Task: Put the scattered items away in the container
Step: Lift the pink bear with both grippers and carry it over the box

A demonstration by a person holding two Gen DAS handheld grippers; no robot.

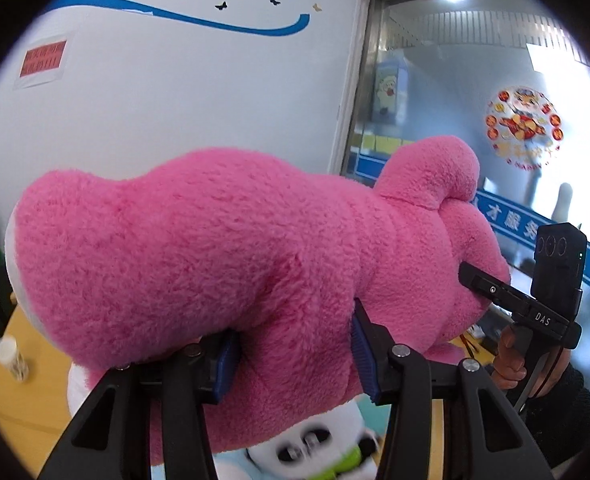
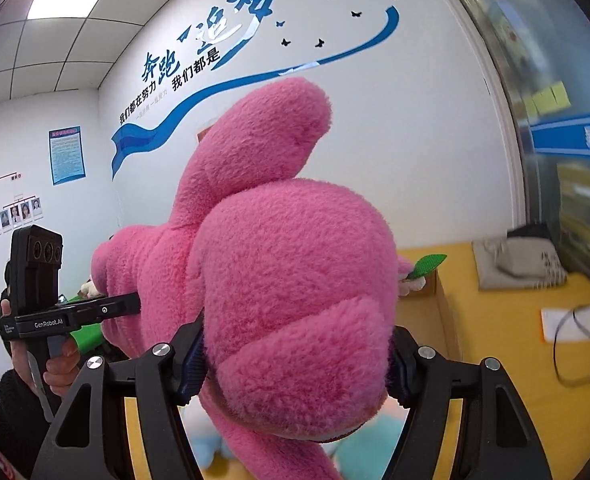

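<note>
Pink plush (image 1: 231,248), big and fuzzy, held up in mid-air, filling the centre of both views, with a white wall (image 1: 175,92) behind. Clamped from two sides: left gripper (image 1: 295,354) partly closed, blue pads (image 1: 361,350) dug into a narrow fold of fur at lower centre of the left view; right gripper (image 2: 295,364) wider apart, pads pressed into a rounded bulge at lower centre of the right view. In the left view, right gripper's finger (image 1: 495,292) poking into the plush at the right edge, a hand (image 1: 509,356) on its handle below. In the right view, left gripper's finger (image 2: 111,308) meeting the plush at the left, a hand (image 2: 61,372) under it. Beneath the plush, low in the left view, a panda toy (image 1: 307,444), blurred. Yellow table (image 2: 495,360) at lower right of the right view, with a grey cloth (image 2: 519,264), paper (image 2: 567,324) and cable (image 2: 575,360). Small bottle (image 1: 13,358) at lower left of the left view. Glass door (image 1: 475,100) with a round red sticker (image 1: 523,124) at upper right there.
</note>
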